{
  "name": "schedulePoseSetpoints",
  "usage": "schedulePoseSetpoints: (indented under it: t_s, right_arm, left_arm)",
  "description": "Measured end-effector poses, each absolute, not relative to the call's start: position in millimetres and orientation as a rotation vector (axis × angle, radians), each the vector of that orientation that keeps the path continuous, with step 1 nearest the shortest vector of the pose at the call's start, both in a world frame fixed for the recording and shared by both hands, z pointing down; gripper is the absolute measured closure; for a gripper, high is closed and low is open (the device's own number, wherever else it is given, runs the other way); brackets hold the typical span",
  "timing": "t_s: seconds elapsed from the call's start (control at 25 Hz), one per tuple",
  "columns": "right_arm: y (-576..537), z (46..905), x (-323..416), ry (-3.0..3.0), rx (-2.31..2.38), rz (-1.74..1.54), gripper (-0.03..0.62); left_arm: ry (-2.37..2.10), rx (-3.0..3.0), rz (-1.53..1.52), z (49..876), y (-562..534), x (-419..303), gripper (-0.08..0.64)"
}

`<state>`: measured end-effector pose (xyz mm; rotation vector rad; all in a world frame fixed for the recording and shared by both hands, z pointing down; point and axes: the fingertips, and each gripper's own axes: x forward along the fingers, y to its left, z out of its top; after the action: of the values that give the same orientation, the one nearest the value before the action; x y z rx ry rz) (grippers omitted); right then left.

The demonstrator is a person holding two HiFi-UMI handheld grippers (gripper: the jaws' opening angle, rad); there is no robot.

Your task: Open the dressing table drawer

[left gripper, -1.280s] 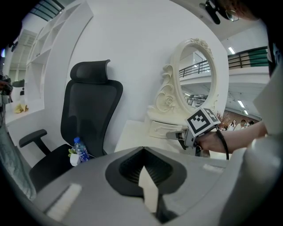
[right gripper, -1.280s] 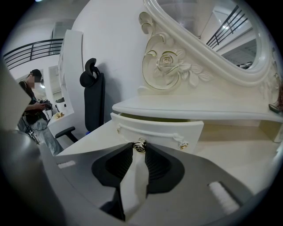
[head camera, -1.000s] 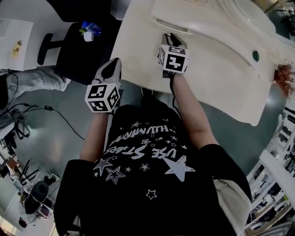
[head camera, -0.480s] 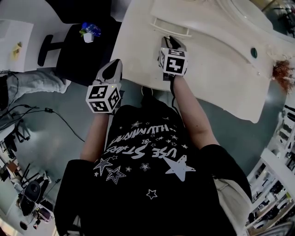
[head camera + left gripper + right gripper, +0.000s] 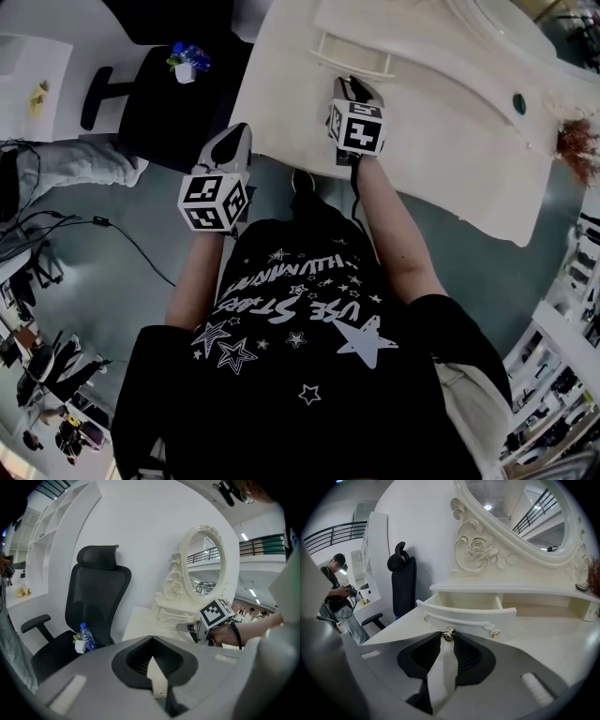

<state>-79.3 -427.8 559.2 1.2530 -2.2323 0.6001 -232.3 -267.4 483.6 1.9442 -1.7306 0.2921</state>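
One gold knob (image 5: 448,634) on the pulled-out drawer (image 5: 464,617) sits pinched in the jaws of our right gripper (image 5: 447,641). Left gripper (image 5: 153,661) jaws pressed together. White dressing table (image 5: 555,637), black office chair (image 5: 96,597) far left.

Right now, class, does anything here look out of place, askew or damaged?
A water bottle and small potted plant stand on the office chair seat, an odd spot. The drawer is pulled out straight, its knob between the right gripper fingers.
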Motion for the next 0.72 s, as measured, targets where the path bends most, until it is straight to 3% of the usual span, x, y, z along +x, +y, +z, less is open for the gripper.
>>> schedulePoseSetpoints:
  t_s: [0.2,0.4,0.72]
  right_arm:
    - [-427.2,558.2,-79.3,-2.225,1.266,0.596,0.468]
    - [-415.3,550.6,-75.6,-2.225,1.289,0.583,0.405]
    - [-362.3,518.1,-56.1,-2.24,1.371,0.555,0.403]
  left_arm:
    - [-1.734,1.94,0.28,482.6,-258.5,-237.8,0.558]
    - [-1.727,1.961,0.265,478.1,-243.6,-239.3,0.558]
    - [-1.718,2.037,0.227,454.7,-195.9,-232.5,0.558]
